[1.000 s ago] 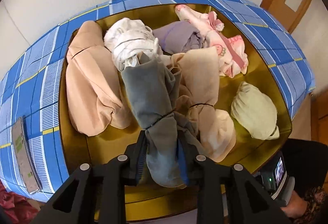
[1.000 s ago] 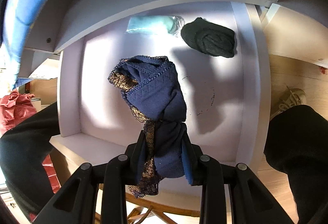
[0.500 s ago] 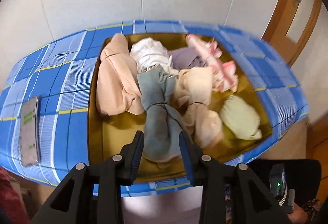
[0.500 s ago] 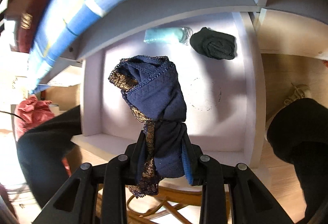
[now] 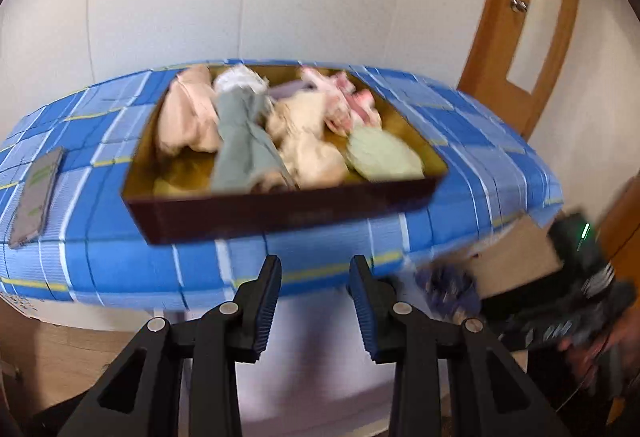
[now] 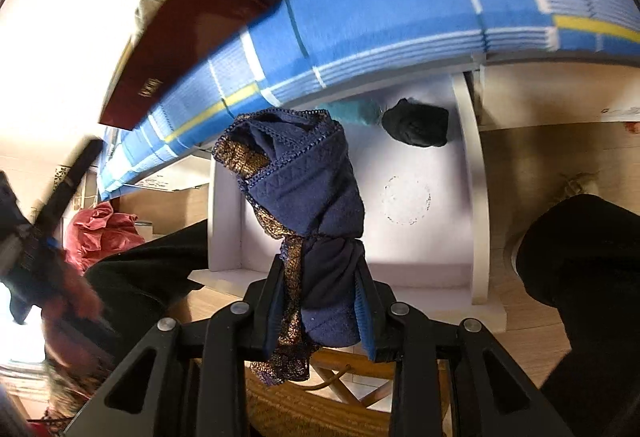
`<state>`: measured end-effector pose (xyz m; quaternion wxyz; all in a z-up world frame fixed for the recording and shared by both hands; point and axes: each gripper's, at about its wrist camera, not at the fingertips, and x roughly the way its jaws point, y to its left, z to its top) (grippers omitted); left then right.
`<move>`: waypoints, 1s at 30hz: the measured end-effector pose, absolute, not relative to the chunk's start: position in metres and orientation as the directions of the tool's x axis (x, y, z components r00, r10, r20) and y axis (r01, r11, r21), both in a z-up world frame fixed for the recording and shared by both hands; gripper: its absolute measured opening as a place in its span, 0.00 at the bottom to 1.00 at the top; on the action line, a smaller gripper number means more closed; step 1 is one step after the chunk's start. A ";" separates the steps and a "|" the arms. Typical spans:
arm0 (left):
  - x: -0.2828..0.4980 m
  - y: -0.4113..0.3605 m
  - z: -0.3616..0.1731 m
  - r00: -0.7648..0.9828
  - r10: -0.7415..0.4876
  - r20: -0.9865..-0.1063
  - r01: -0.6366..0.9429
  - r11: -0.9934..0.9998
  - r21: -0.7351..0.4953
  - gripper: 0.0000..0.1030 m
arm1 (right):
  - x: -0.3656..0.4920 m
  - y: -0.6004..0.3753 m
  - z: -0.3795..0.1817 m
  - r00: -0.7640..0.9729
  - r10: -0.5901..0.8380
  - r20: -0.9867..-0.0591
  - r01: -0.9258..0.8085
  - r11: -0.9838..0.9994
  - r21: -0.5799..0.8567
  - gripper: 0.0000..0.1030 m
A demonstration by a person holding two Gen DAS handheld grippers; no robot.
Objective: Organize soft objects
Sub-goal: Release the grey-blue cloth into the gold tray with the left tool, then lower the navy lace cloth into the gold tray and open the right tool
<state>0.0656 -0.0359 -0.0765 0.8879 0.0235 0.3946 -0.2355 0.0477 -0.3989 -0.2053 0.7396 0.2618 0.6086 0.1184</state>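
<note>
With the left gripper (image 5: 314, 301) spread and empty, the right gripper (image 6: 320, 311) pinched the knotted navy lace-trimmed garment (image 6: 304, 197) above the white drawer (image 6: 472, 197) (the teal roll and black bundle lay farther in), so releasing low over bare floor seemed wisest.

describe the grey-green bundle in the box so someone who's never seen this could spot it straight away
Start at the blue plaid tabletop, where a dark red box with a gold inside holds soft bundles. The grey-green bundle lies lengthwise near the middle, reaching the front wall, with a peach bundle on one side and a cream bundle on the other. It is the only dull grey-green one; the rest are pale.
</note>
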 end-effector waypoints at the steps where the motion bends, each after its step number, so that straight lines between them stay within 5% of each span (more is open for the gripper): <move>1: 0.062 -0.037 -0.081 0.576 -0.396 -0.715 0.437 0.889 -0.141 0.34 | 0.047 -0.400 -0.199 0.237 0.494 -0.836 0.137 0.835 0.533 0.30; 11: 0.044 -0.035 -0.144 0.483 -0.360 -0.798 0.413 0.898 -0.155 0.34 | 0.068 -0.367 -0.096 0.359 0.480 -0.801 -0.078 0.870 0.487 0.30; 18: 0.051 -0.034 -0.160 0.443 -0.360 -0.821 0.399 0.899 -0.180 0.34 | 0.144 -0.282 -0.032 0.405 0.412 -0.816 -0.342 0.896 0.283 0.30; 30: 0.065 -0.015 -0.177 0.401 -0.348 -0.847 0.291 0.925 -0.243 0.34 | 0.235 -0.152 -0.060 0.302 0.253 -0.919 -0.546 0.836 0.051 0.31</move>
